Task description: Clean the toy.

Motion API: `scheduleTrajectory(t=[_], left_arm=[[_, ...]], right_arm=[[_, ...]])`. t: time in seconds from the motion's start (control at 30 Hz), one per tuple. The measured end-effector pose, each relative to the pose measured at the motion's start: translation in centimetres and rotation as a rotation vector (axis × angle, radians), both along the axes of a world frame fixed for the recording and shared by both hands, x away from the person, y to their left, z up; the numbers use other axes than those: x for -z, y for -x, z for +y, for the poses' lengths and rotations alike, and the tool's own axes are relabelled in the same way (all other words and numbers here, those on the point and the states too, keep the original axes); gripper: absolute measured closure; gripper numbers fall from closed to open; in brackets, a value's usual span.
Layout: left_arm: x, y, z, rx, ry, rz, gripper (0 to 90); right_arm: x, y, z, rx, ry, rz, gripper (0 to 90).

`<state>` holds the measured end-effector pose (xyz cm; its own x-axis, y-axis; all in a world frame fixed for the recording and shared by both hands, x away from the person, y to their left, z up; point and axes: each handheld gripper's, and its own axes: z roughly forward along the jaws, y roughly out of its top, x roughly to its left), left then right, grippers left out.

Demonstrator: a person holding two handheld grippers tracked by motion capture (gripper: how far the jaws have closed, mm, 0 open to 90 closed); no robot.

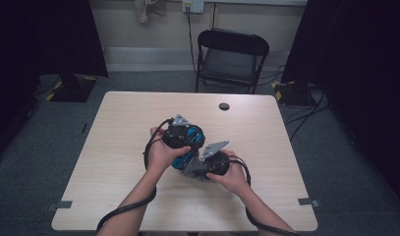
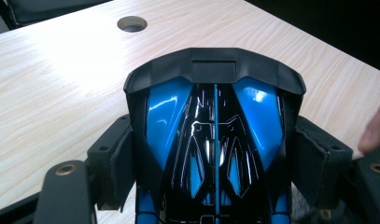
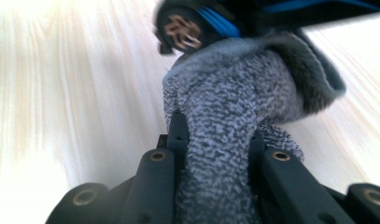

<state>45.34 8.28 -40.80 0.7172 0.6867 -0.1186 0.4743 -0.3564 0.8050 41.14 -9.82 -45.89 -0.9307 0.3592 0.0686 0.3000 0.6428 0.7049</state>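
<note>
Wooden table [image 1: 266, 147] w/ cable hole [image 1: 224, 106], chair [image 1: 231, 58] behind

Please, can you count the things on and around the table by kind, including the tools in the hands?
Grippers: 2, left gripper and right gripper
Blue and black toy car: 1
Grey cloth: 1
Wooden table: 1
Black folding chair: 1
Total: 6
</note>
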Motion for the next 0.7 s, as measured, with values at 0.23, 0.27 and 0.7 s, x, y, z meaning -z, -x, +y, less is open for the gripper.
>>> scheduleTrajectory(t=[0.23, 0.27, 0.7], left_arm=[[-0.3, 0.6, 0.3, 0.015, 0.0, -0.001, 25.6], [-0.3, 0.9, 0.3, 0.022, -0.01, -0.009, 25.6], [0.2, 2.2, 0.5, 0.047, -0.032, 0.005, 25.6]], right_arm=[[-0.5, -1.1, -2.7, 0.085, 0.033, -0.013, 73.7], [-0.9, -1.5, -3.6, 0.121, 0.04, -0.022, 73.7], [-2.6, -2.9, -5.4, 0.207, 0.03, -0.055, 73.6]])
